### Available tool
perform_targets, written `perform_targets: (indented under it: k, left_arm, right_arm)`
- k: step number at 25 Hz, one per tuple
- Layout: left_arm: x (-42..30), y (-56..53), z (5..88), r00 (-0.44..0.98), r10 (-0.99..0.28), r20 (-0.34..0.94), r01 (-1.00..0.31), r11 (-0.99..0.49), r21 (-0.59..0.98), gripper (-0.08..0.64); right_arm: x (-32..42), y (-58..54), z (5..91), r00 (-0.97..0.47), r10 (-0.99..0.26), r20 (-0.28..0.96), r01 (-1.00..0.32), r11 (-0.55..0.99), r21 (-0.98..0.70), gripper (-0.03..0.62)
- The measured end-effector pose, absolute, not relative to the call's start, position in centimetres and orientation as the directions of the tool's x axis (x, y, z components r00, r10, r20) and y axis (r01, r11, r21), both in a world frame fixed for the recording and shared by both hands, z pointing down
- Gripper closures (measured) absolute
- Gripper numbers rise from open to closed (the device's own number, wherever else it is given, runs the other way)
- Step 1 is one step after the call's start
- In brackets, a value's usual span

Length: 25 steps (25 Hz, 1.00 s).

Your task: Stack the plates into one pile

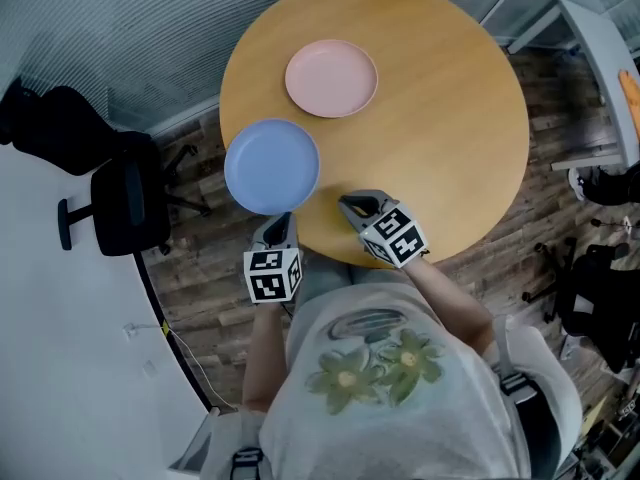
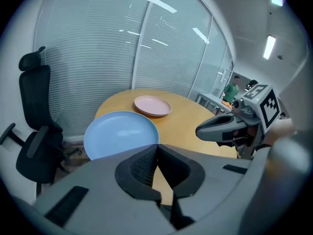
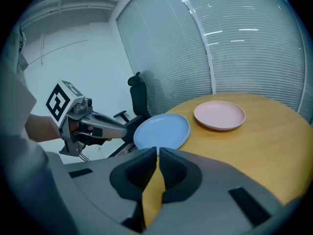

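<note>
Blue plate (image 1: pixel 271 166) flat at the near-left rim of the round wooden table (image 1: pixel 440 118); pink plate (image 1: pixel 331 78) beyond it, apart, unstacked. Left gripper (image 1: pixel 283 219) just beside the blue plate's near rim, right gripper (image 1: pixel 346 205) over the near table edge, both with jaws pressed together on nothing. Blue plate's near rim cut off behind the jaw housing in the left gripper view.

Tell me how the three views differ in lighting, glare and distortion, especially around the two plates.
Head view: even, soft light, the blue plate and pink plate sharp, no glare on them. Left gripper view: strong fisheye with black corners, the blinds bowed, bright streaks of glare across them. Right gripper view: same fisheye bend and streaks; both plates are sharp.
</note>
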<state>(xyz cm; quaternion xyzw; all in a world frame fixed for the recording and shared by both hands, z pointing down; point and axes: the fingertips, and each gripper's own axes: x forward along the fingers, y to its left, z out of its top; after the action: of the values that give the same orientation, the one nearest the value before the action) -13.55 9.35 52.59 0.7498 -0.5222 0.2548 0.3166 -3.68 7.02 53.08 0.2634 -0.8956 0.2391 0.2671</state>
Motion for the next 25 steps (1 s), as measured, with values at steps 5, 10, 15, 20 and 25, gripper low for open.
perform_targets:
  k: [5, 10, 15, 20, 25]
  left_arm:
    - [-8.9, 12.6, 52.4, 0.371, -0.599, 0.709, -0.925, -0.307, 0.224, 0.541]
    - [-5.5, 15.1, 52.3, 0.384, -0.597, 0.704, -0.918, -0.329, 0.221, 0.541]
    - [-3.7, 17.0, 52.5, 0.386, -0.617, 0.686, -0.919, -0.324, 0.225, 0.540]
    - [-2.7, 16.0, 51.4, 0.370, -0.635, 0.678, -0.921, -0.349, 0.176, 0.539]
    - [-3.3, 12.3, 50.4, 0.409, -0.631, 0.660, -0.904, -0.378, 0.199, 0.524]
  right_arm:
    - [-0.9, 10.6, 53.1, -0.722, -0.332, 0.607, -0.595, 0.746, -0.299, 0.543]
    - [1.2, 13.1, 52.7, -0.737, -0.336, 0.587, -0.584, 0.753, -0.302, 0.543]
    - [2.6, 14.3, 52.7, -0.749, -0.359, 0.556, -0.584, 0.755, -0.299, 0.541]
    - [3.7, 14.2, 52.1, -0.745, -0.365, 0.558, -0.593, 0.746, -0.304, 0.540]
    - [3.4, 11.2, 51.6, -0.699, -0.433, 0.569, -0.660, 0.697, -0.281, 0.529]
